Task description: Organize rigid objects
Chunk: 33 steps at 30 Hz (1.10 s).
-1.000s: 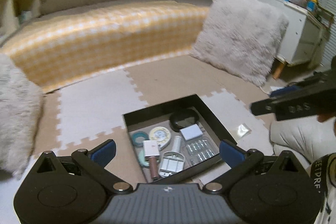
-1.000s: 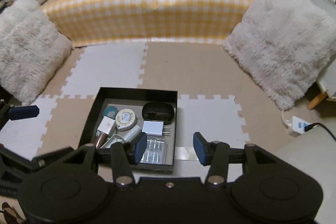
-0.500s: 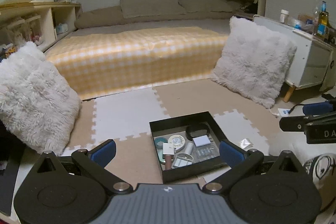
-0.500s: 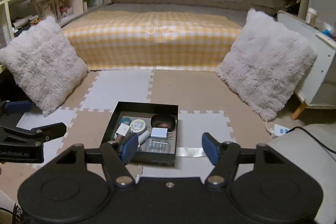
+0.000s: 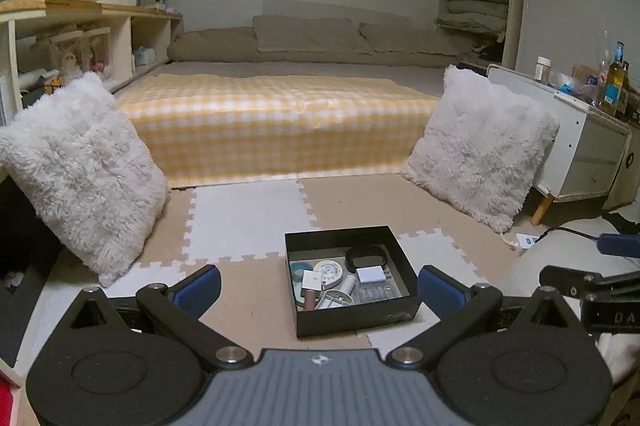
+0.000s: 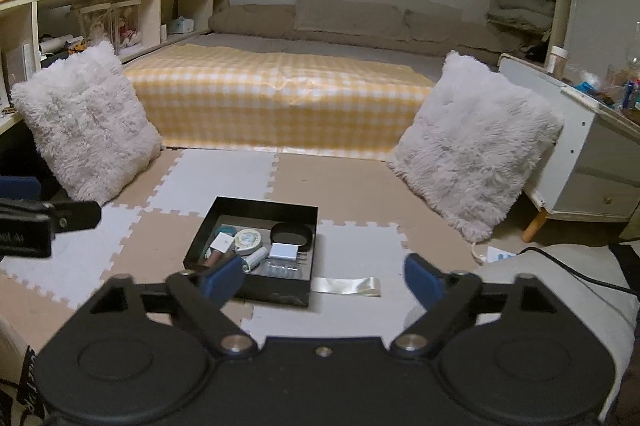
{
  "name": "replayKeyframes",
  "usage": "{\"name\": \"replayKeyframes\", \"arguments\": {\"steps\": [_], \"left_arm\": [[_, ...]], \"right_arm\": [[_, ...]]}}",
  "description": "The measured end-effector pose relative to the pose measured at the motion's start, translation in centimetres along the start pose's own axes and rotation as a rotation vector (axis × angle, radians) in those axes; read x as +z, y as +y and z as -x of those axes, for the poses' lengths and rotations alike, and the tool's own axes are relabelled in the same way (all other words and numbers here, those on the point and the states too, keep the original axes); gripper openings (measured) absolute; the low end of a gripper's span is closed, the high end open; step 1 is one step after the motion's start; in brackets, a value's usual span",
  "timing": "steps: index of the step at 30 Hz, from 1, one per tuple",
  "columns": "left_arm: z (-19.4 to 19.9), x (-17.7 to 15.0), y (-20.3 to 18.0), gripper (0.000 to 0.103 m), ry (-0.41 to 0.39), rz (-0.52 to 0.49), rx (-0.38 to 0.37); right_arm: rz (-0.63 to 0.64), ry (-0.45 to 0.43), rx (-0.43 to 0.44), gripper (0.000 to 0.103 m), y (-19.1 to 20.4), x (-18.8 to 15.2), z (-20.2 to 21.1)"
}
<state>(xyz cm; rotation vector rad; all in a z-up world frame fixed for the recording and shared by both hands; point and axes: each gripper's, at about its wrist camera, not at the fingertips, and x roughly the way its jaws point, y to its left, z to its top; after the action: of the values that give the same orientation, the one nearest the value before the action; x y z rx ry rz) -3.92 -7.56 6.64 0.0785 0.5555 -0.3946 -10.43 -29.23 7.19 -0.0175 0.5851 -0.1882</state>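
I hold my left gripper [image 5: 318, 288] and right gripper [image 6: 322, 276] wide open and empty, near a black box [image 5: 352, 318] of small items on the mat [image 5: 248, 222].

A low bed [image 5: 280, 114] with a yellow checked cover fills the back, under plain white walls (dimly lit). Two shaggy white cushions [image 6: 476, 146] flank beige-and-white foam floor tiles [image 5: 248, 214]; wooden shelving [image 6: 100, 6] runs along the left.

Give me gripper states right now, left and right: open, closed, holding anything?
left gripper: open, fingers spread wide, holding nothing, above the black box.
right gripper: open, fingers apart, holding nothing.
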Motion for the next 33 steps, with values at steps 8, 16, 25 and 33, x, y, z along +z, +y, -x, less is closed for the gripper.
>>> {"name": "replayKeyframes", "arguments": {"steps": [8, 16, 25, 33], "left_arm": [[-0.1, -1.9, 0.0, 0.103, -0.018, -0.006, 0.039], [-0.8, -3.4, 0.3, 0.103, -0.034, -0.027, 0.087], [-1.5, -4.3, 0.8, 0.103, -0.038, -0.023, 0.092], [-1.6, -4.5, 0.9, 0.103, -0.04, -0.023, 0.096]], "right_arm": [[-0.015, -0.05, -0.005, 0.1, -0.4, -1.9, -0.3], [-0.024, -0.096, -0.018, 0.103, 0.0, -2.9, -1.2], [-0.017, -0.107, -0.025, 0.103, 0.2, -3.6, -1.7], [-0.025, -0.107, -0.036, 0.103, 0.3, -3.8, -2.0]]}}
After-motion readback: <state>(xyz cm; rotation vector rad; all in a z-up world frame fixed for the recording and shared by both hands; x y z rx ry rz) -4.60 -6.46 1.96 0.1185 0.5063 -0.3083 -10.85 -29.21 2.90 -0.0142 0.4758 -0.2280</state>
